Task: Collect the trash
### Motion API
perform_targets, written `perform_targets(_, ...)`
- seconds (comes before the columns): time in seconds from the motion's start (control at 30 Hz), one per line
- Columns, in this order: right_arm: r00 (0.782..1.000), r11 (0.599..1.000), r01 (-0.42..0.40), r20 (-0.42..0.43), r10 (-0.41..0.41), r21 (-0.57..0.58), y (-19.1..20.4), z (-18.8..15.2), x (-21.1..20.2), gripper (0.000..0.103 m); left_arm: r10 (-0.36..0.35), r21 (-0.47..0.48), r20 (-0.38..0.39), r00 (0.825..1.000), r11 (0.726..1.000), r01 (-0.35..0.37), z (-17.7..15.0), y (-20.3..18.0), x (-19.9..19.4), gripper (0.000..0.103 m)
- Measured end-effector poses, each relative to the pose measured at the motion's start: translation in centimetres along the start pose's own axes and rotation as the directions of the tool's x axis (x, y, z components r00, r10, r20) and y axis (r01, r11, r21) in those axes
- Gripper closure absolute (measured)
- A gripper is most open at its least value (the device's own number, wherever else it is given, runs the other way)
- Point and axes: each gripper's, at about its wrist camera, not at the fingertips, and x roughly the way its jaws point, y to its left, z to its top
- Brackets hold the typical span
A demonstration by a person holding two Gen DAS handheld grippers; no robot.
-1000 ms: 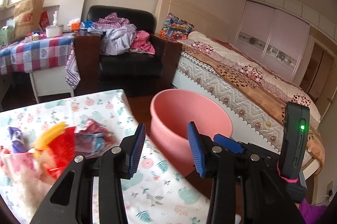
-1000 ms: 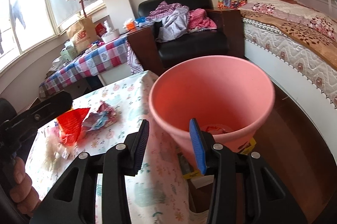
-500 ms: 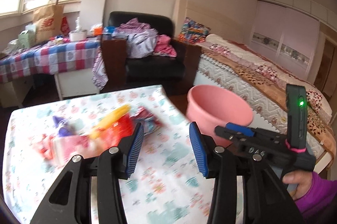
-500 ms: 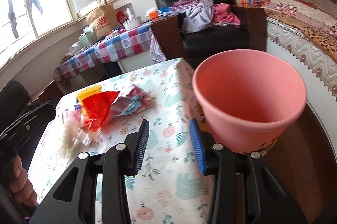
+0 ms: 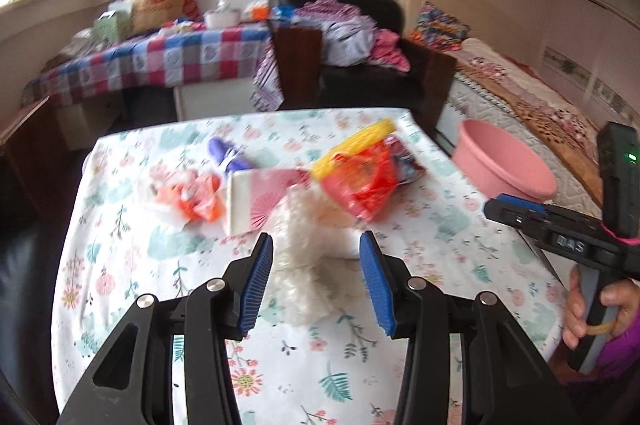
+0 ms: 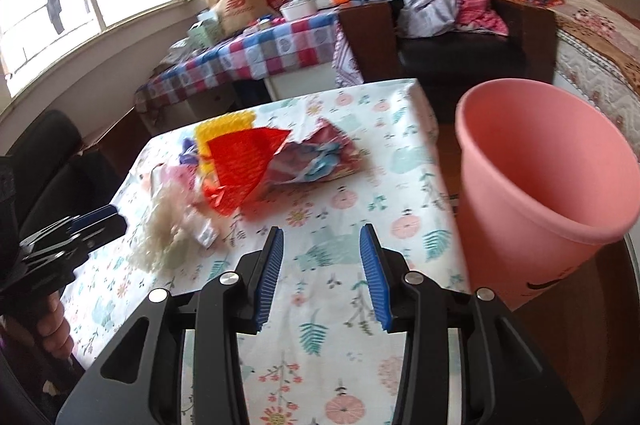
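Observation:
A pile of trash lies on the floral tablecloth [image 5: 120, 241]: a clear crinkled plastic bag [image 5: 308, 257], a red-orange mesh bag [image 5: 360, 181], a yellow wrapper [image 5: 356, 141], a pink-white box [image 5: 260, 197], an orange wrapper [image 5: 192, 197] and a purple wrapper [image 5: 228, 155]. My left gripper [image 5: 316, 285] is open, its jaws on either side of the clear bag's near end. My right gripper [image 6: 320, 279] is open and empty over the tablecloth [image 6: 340, 345]; the red mesh bag [image 6: 240, 165] and a colourful wrapper [image 6: 316, 157] lie beyond it. A pink bin [image 6: 540, 185] stands off the table's right edge.
A checked-cloth table [image 5: 160, 61] with bags and boxes stands behind. A black armchair [image 5: 372, 65] holds clothes. A bed [image 5: 540, 105] runs along the right. A black chair [image 6: 48, 153] sits left of the table.
Both grippers swung left from the pink bin to over the table. The left gripper came down near the trash pile, with the clear bag now between its open jaws.

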Motion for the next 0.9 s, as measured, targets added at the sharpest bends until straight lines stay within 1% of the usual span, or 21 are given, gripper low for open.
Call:
perform_targets(0.2, 0.999, 0.999, -0.031, -0.032, 0.030, -0.040, 1.6, -0.3, 0.6, 0.062, 0.037, -0.002, -0.012, 0.999, 0.999, -0.037, 0.7, 0.4, 1.8, 0.059)
perform_targets(0.33, 0.997, 0.996, -0.060, -0.058, 0.056, -0.066, 2.5, -0.5, 1.1, 0.062, 0.047, 0.008, -0.042, 0.998, 0.999, -0.046, 0.7, 0.5, 3.2, 0.059)
perform_targets(0.4, 0.994, 0.993, -0.085, -0.072, 0.079, -0.081, 3.1, -0.5, 1.4, 0.062, 0.043, -0.001, -0.065, 0.997, 0.999, -0.043, 0.8, 0.7, 3.8, 0.065)
perform_targets(0.43, 0.993, 0.991, -0.098, -0.077, 0.092, -0.085, 3.4, -0.4, 1.5, 0.062, 0.035, -0.014, -0.068, 0.997, 0.999, -0.036, 0.7, 0.9, 3.8, 0.070)
perform_targets(0.47, 0.991, 0.989, -0.115, -0.084, 0.108, -0.089, 3.7, -0.4, 1.7, 0.062, 0.028, -0.033, -0.058, 0.998, 0.999, -0.030, 0.8, 1.3, 3.7, 0.079)
perform_targets(0.53, 0.985, 0.984, -0.153, -0.098, 0.144, -0.092, 4.4, -0.2, 2.0, 0.062, 0.013, -0.048, -0.055, 0.998, 0.999, -0.015, 0.7, 1.7, 3.4, 0.083)
perform_targets(0.63, 0.972, 0.974, -0.209, -0.125, 0.197, -0.090, 5.4, 0.0, 2.9, 0.062, 0.022, -0.058, -0.035, 0.999, 0.998, -0.024, 0.5, 2.3, 2.7, 0.085)
perform_targets(0.67, 0.969, 0.971, -0.222, -0.134, 0.209, -0.088, 5.6, 0.1, 3.2, 0.062, 0.026, -0.065, -0.028, 0.999, 0.997, -0.027, 0.4, 2.6, 2.3, 0.101)
perform_targets(0.7, 0.963, 0.967, -0.238, -0.151, 0.223, -0.087, 6.0, 0.2, 3.7, 0.062, 0.025, -0.075, -0.027, 0.999, 0.997, -0.027, 0.3, 2.8, 2.1, 0.103)
perform_targets(0.77, 0.957, 0.964, -0.250, -0.171, 0.233, -0.087, 6.4, 0.3, 4.4, 0.062, 0.023, -0.109, -0.015, 1.000, 0.994, -0.024, 0.3, 3.7, 1.4, 0.103)
perform_targets(0.87, 0.955, 0.964, -0.243, -0.199, 0.219, -0.105, 7.1, 0.4, 5.7, 0.062, 0.022, -0.134, -0.004, 1.000, 0.991, -0.022, 0.2, 4.6, 0.6, 0.103)
perform_targets(0.9, 0.955, 0.965, -0.239, -0.206, 0.213, -0.110, 7.4, 0.4, 6.0, 0.062, 0.011, -0.142, -0.003, 1.000, 0.990, -0.011, 0.1, 4.7, 0.4, 0.103)
